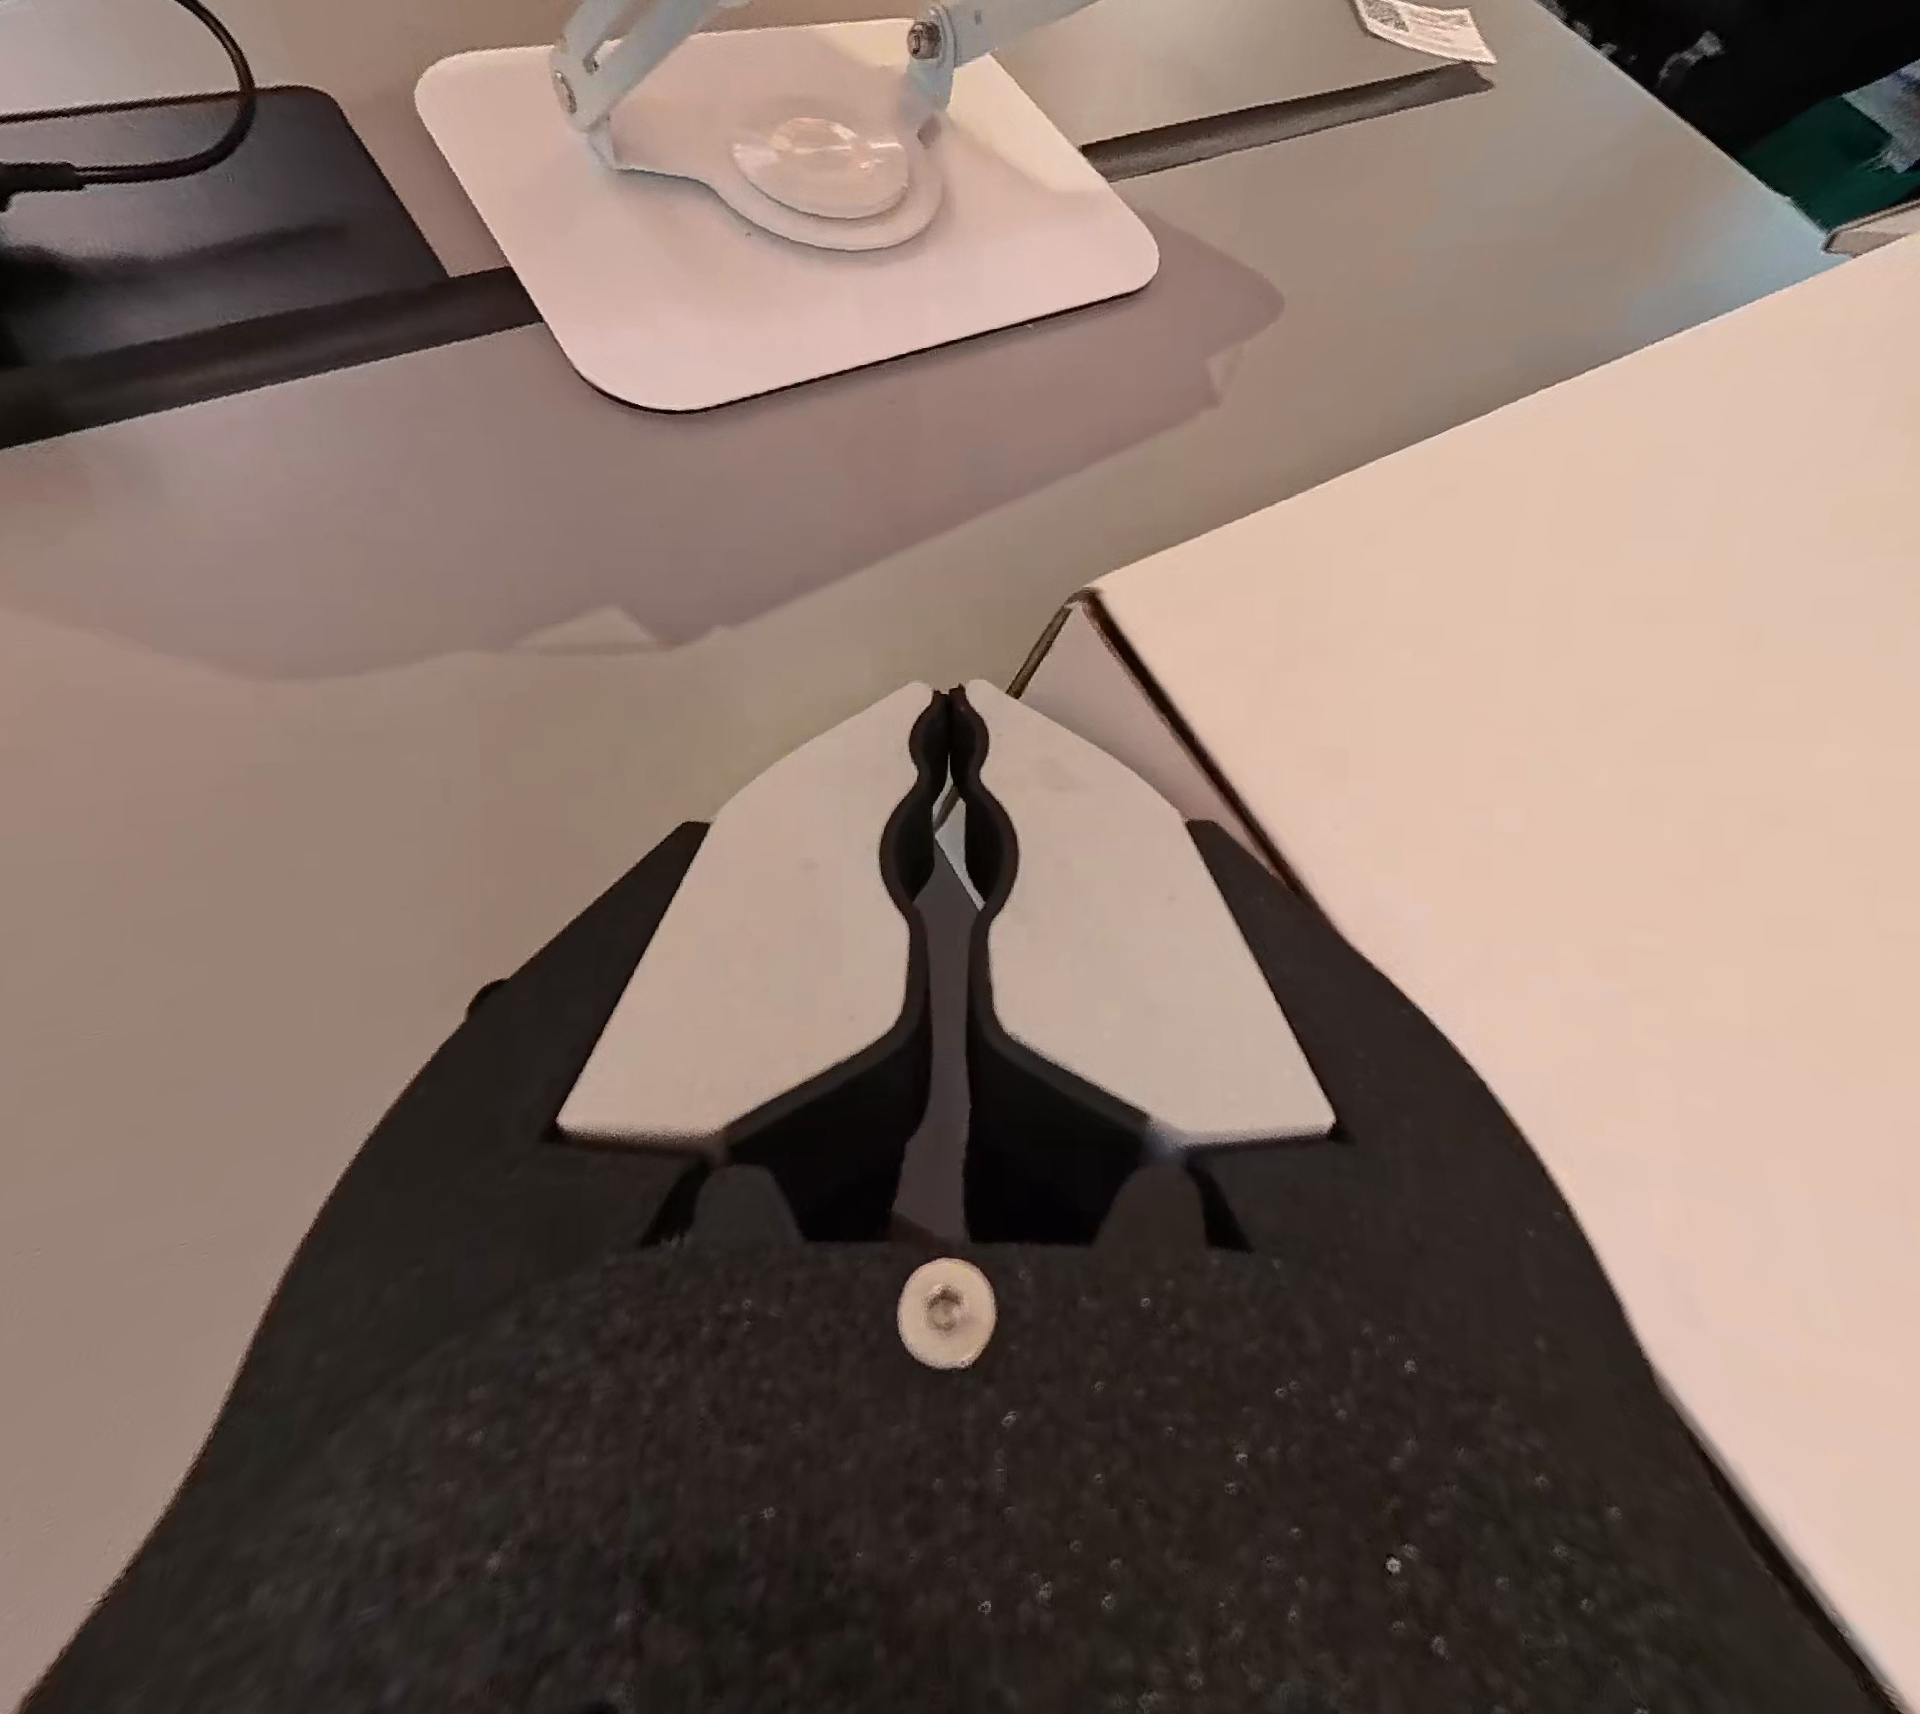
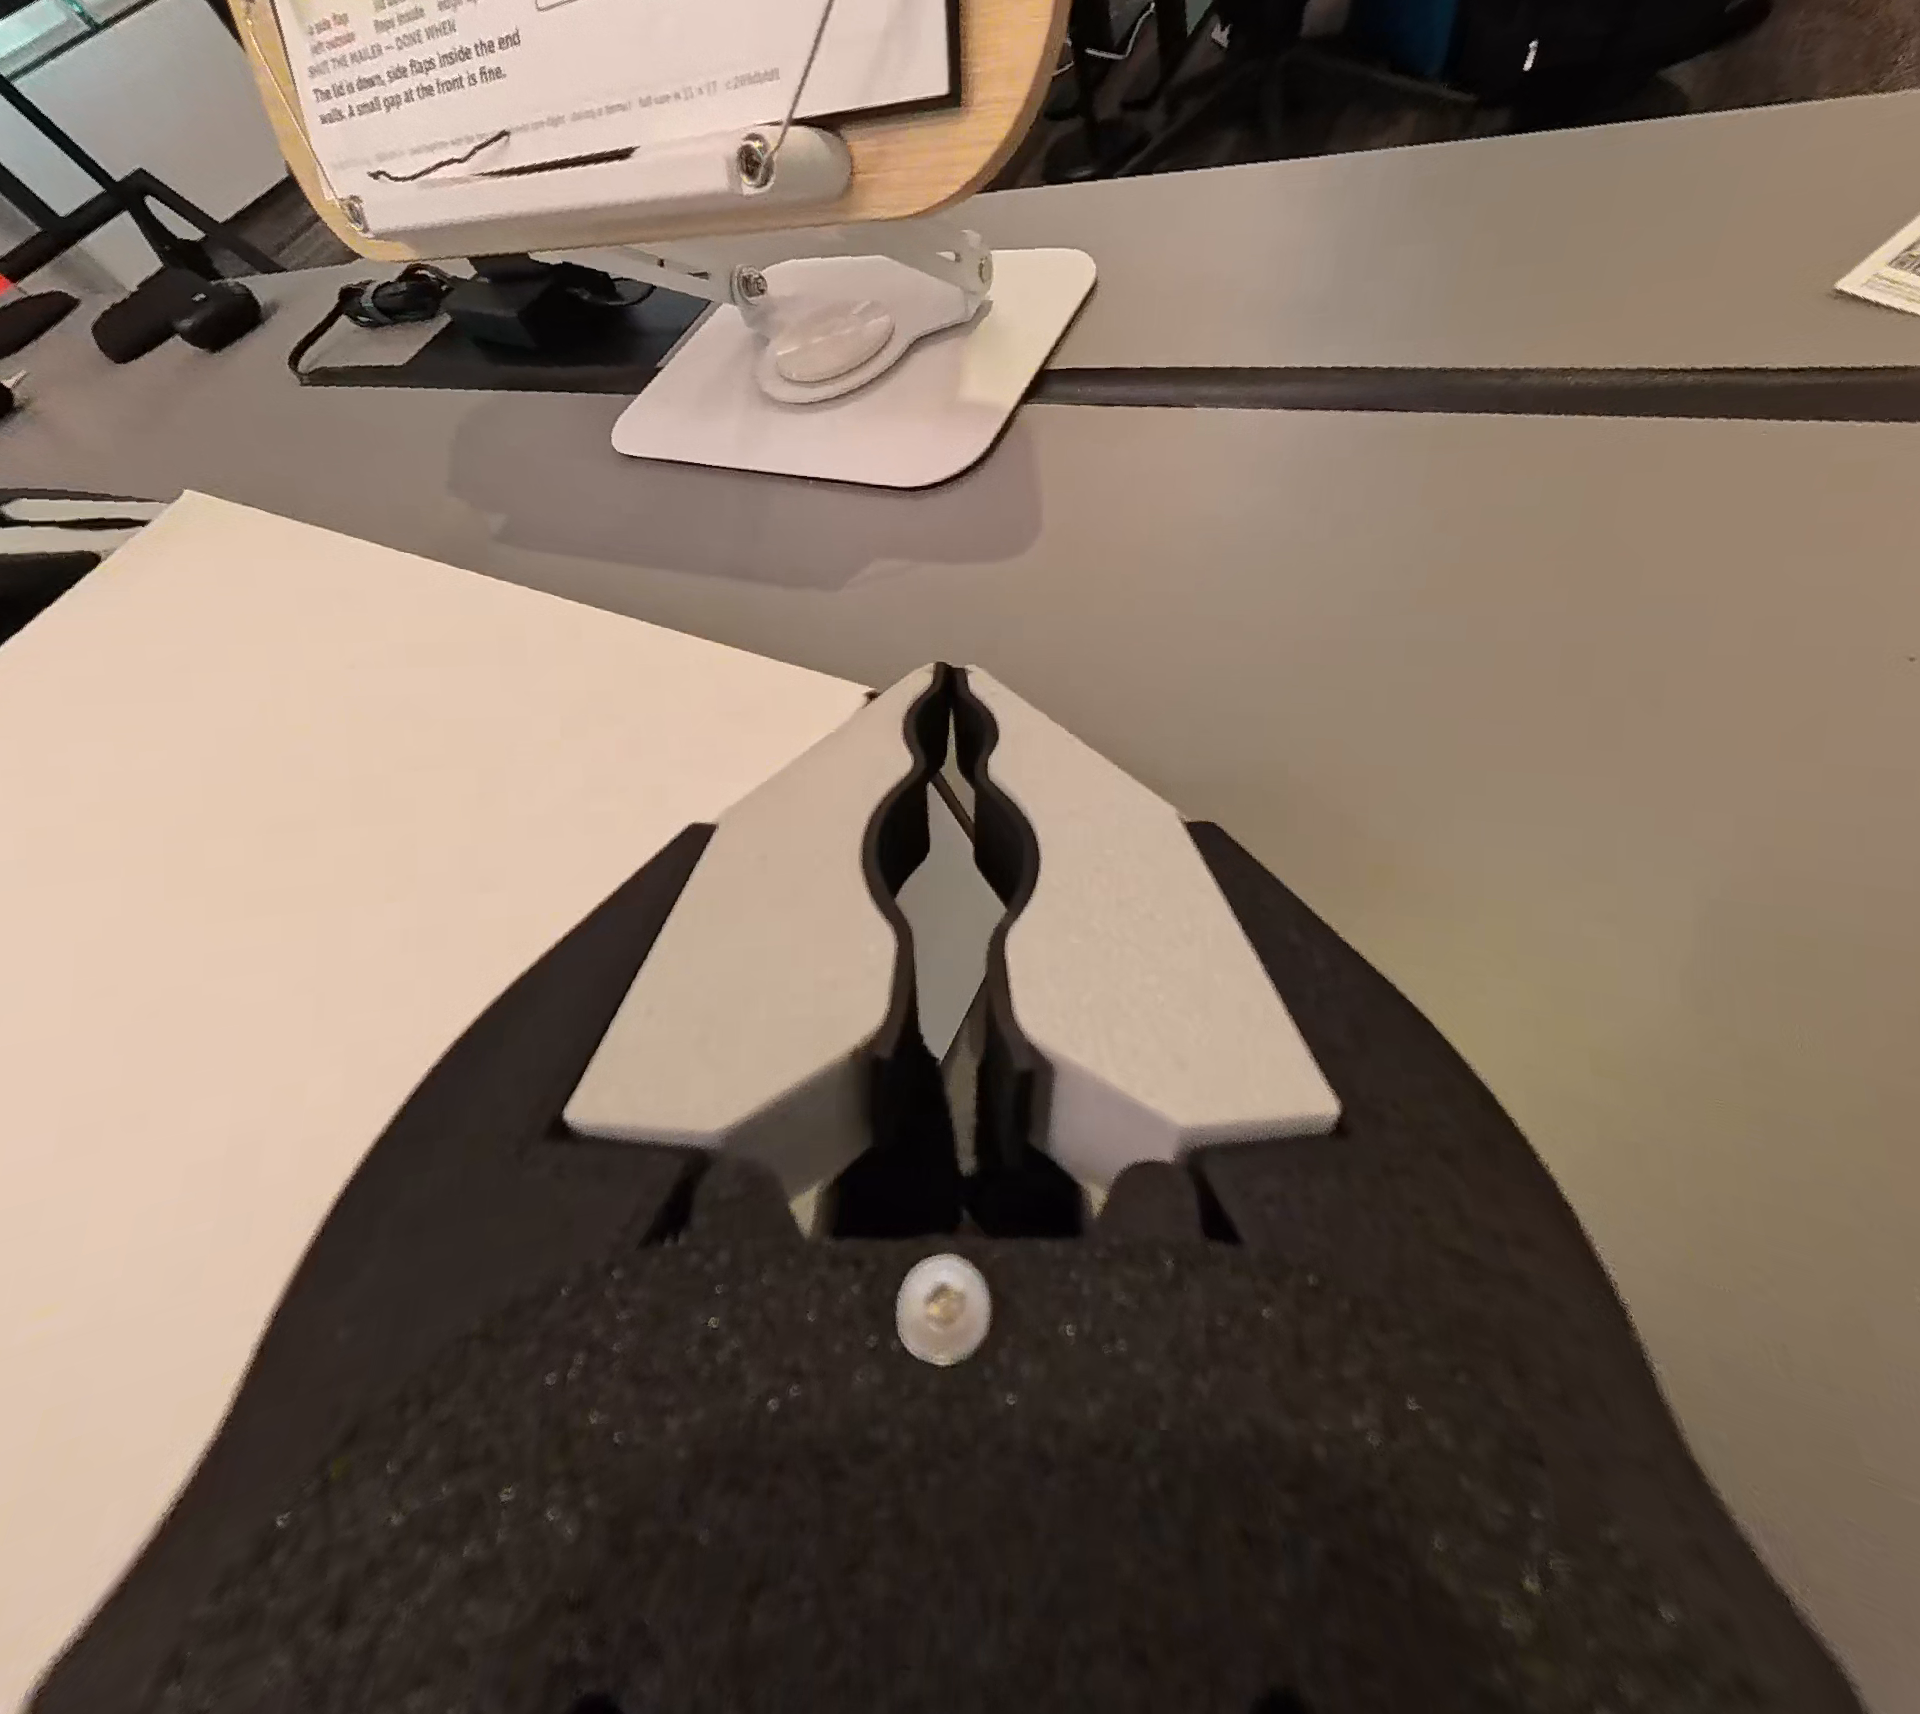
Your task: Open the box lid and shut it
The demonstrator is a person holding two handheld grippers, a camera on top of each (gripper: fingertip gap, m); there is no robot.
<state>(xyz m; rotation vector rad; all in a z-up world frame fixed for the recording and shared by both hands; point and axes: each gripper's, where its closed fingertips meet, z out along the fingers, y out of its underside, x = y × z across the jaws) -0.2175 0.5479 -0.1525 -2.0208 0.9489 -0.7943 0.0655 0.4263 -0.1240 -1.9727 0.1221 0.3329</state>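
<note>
A flat white cardboard box lies on the grey table with its lid (image 1: 1538, 729) down; a thin gap shows at its near-left corner. The lid also shows in the right wrist view (image 2: 364, 781), at the left. My left gripper (image 1: 953, 696) is shut and empty, its tips just left of the box's left edge. My right gripper (image 2: 951, 672) is shut and empty, at the box's right edge, its left finger over the lid's corner. Whether either gripper touches the box I cannot tell.
A white stand base (image 1: 769, 210) with a wooden board bearing a printed sheet (image 2: 623, 2) stands behind the box. A dark groove (image 2: 1455, 391) runs across the table. Black cables and devices (image 2: 457, 303) lie at the back left. A paper slip (image 1: 1418, 21) lies at the back right.
</note>
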